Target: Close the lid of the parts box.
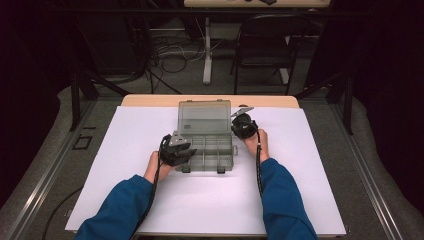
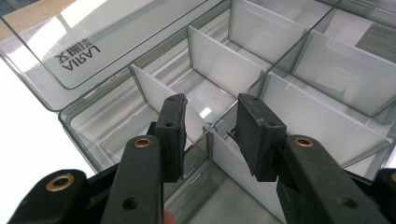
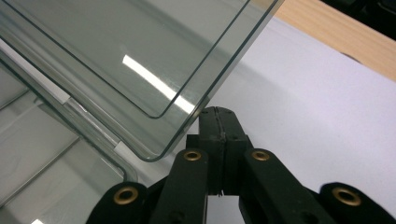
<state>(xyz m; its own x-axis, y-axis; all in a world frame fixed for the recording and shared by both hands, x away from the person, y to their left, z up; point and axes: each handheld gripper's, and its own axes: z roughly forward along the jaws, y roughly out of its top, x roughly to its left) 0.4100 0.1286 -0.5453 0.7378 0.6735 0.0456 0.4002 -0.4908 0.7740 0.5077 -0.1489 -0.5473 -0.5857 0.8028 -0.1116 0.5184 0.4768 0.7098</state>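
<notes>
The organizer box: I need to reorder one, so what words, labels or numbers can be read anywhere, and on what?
"LARIA" plus a few smaller characters too blurred to read: embossed on the open lid of the clear box, seen upside down.
Grey label at the box's far corner: too blurred to read.
Patch on the lid in the high view: too small to read.
</notes>
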